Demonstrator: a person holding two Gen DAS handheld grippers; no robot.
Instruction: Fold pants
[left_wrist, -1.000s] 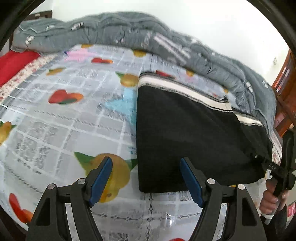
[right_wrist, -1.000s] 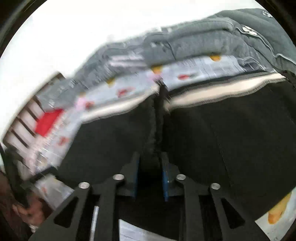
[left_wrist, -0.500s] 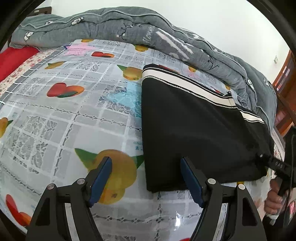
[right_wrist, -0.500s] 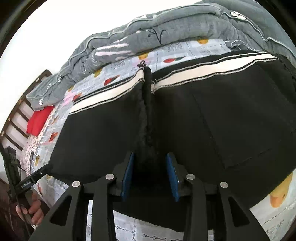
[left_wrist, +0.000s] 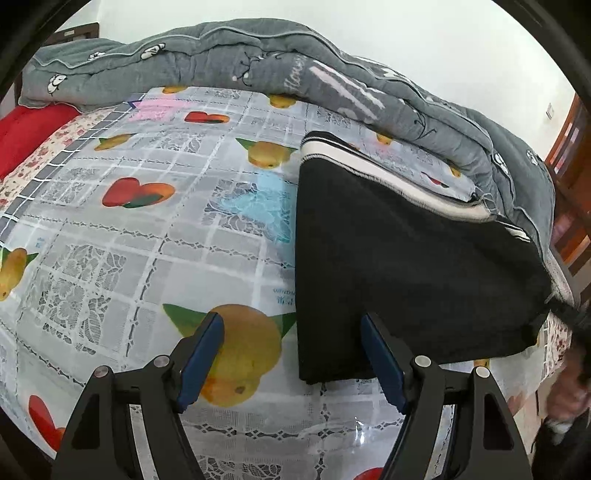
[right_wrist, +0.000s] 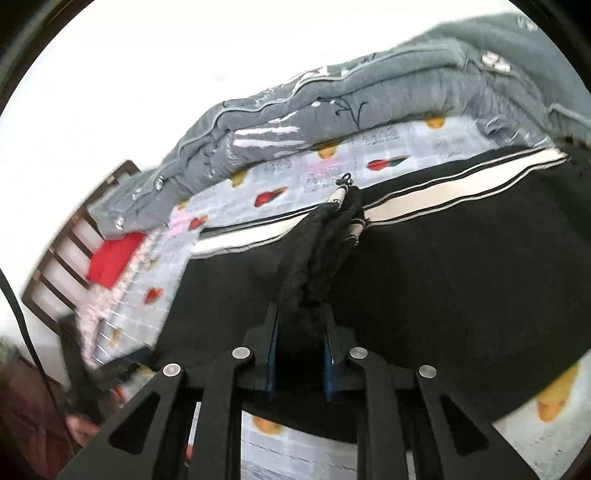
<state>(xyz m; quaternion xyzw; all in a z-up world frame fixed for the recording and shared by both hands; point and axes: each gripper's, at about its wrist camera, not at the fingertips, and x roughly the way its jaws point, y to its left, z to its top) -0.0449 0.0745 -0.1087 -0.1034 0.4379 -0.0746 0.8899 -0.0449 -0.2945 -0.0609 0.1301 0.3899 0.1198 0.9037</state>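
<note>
Softly bunched black knit pants (right_wrist: 317, 258) ridge between closing right claw (right_wrist: 300, 363) pads, left claw (left_wrist: 291, 354) released, glossy fruit-print cloth (left_wrist: 147, 258).

A plain white wall (left_wrist: 424, 48) stood behind the bed, which wore a glossy fruit-printed grey checked cover (left_wrist: 122, 236); a rumpled grey quilt (left_wrist: 229, 62) lay along it, a red pillow (left_wrist: 26, 129) near the dark slatted wooden headboard (right_wrist: 59, 269)

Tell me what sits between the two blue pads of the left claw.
In the left wrist view, only the fruit-print sheet shows between the open left claw's pads; the black pants' near corner lies just beyond the right pad.
</note>
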